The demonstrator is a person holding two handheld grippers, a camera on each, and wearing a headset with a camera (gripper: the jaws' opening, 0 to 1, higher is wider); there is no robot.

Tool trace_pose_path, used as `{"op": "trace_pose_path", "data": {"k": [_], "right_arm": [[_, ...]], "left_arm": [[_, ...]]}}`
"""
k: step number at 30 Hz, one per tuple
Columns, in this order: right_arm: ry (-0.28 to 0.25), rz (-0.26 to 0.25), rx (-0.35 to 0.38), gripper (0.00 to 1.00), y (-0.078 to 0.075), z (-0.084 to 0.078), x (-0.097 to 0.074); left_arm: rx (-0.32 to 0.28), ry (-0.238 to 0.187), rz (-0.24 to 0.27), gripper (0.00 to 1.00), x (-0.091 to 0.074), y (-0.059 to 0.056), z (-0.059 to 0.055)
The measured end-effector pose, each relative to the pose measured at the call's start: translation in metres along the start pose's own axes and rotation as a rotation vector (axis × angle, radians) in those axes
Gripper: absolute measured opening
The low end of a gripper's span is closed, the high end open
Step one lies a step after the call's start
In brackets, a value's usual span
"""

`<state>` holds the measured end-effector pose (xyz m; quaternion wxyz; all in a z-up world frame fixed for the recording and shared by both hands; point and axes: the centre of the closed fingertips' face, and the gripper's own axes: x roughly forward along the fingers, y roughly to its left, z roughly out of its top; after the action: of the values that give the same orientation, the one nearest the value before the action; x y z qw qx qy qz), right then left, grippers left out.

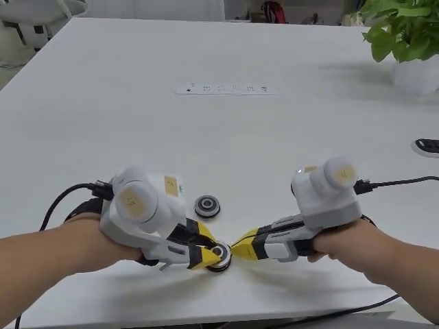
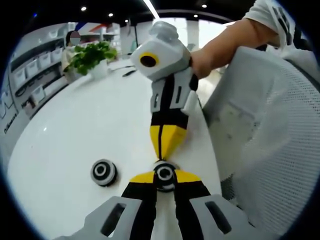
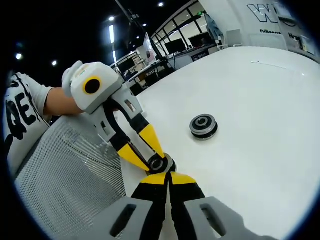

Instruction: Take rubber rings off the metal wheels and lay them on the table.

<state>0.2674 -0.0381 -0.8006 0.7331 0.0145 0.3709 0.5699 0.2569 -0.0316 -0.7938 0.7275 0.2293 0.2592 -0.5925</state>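
A small metal wheel with a black rubber ring [image 1: 221,253] sits near the table's front edge, and my left gripper [image 1: 214,256] is shut on it; its yellow tips flank the wheel [image 2: 165,175] on both sides. My right gripper [image 1: 235,245] faces it from the right with its jaws shut to a point. Its tips [image 3: 167,175] touch the wheel's rim [image 3: 160,163], and I cannot tell whether they pinch the ring. A second wheel with its black ring [image 1: 207,205] lies flat on the table just beyond, apart from both grippers [image 2: 104,172] [image 3: 203,125].
The white table [image 1: 226,144] stretches far ahead. A white power strip [image 1: 225,89] lies mid-table, a potted plant [image 1: 405,31] stands back right, and a dark object [image 1: 428,145] sits at the right edge. A grey mesh chair [image 2: 270,150] stands behind the front edge.
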Motion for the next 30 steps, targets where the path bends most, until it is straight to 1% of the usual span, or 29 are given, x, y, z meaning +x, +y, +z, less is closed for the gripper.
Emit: {"op": "trace_pose_path", "data": {"k": [9, 19, 30], "right_arm": [[-0.005, 0.006, 0.0, 0.0, 0.0016, 0.0015, -0.0006], [-0.005, 0.011, 0.02, 0.0, 0.0031, 0.0025, -0.0009], [-0.004, 0.017, 0.037, 0.0, 0.0053, 0.0037, -0.0012]], "left_arm": [[-0.001, -0.001, -0.002, 0.12, 0.0001, 0.0003, -0.0001], [-0.001, 0.001, -0.003, 0.12, 0.0002, 0.0003, -0.0003], [0.003, 0.016, -0.002, 0.12, 0.0004, -0.0001, -0.0006]]}}
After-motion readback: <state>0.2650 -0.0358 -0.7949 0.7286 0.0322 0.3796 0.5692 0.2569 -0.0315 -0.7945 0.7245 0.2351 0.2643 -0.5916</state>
